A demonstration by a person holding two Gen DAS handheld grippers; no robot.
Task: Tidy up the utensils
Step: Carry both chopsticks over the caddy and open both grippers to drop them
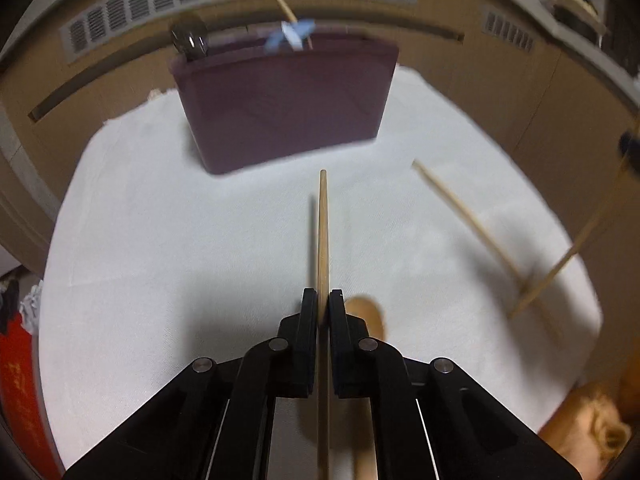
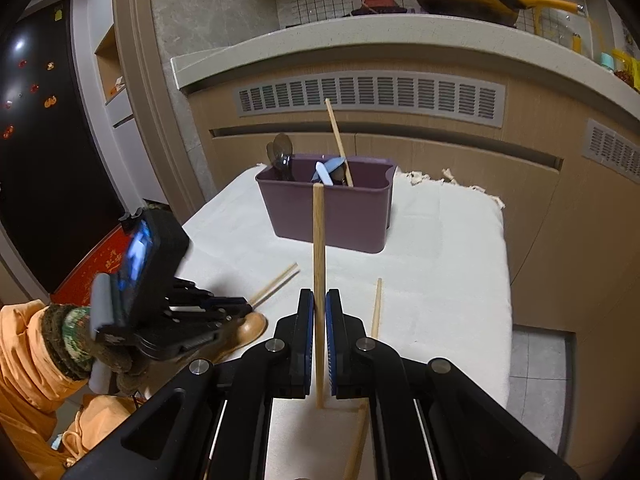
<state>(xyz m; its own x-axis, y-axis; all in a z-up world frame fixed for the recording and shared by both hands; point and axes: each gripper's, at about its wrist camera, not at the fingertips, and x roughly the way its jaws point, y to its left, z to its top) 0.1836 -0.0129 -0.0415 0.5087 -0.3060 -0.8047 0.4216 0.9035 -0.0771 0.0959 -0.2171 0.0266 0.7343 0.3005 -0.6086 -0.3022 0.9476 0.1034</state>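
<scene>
**A:** What are your tongs holding?

**B:** My left gripper (image 1: 323,306) is clamping a wooden chopstick (image 1: 323,232), jaws closed right onto it. The stick is running forward past the fingertips toward the purple caddy (image 1: 286,108). Its back end is passing between the arms and getting cut off at the bottom edge.

**A:** And the other?

**B:** My right gripper (image 2: 319,312) is pinching its own chopstick (image 2: 319,248), pads closed against the shaft. That one is standing upright between the jaws, top end overlapping the caddy's front wall (image 2: 332,220) in the right wrist view.

**A:** What is sitting in the caddy?

**B:** Dark spoon bowls (image 2: 280,152) are poking up at the left, one chopstick (image 2: 338,140) is leaning out near the middle, and something pale blue (image 2: 326,172) is lying beside it. I am not making out what the blue thing is, and the compartments inside are hidden by the wall.

**A:** Anything loose?

**B:** A chopstick (image 2: 376,308) is lying on the white cloth (image 2: 440,260) just right of my right jaws. In the left wrist view two blurred sticks (image 1: 500,248) are crossing at the right. A wooden spoon bowl (image 1: 366,316) is peeking out behind my left fingers, its handle mostly hidden.

**A:** Is your hand showing?

**B:** My gloved left hand (image 2: 108,356) and an orange sleeve (image 2: 28,356) are showing at the left, partly covered by the left gripper's body
</scene>
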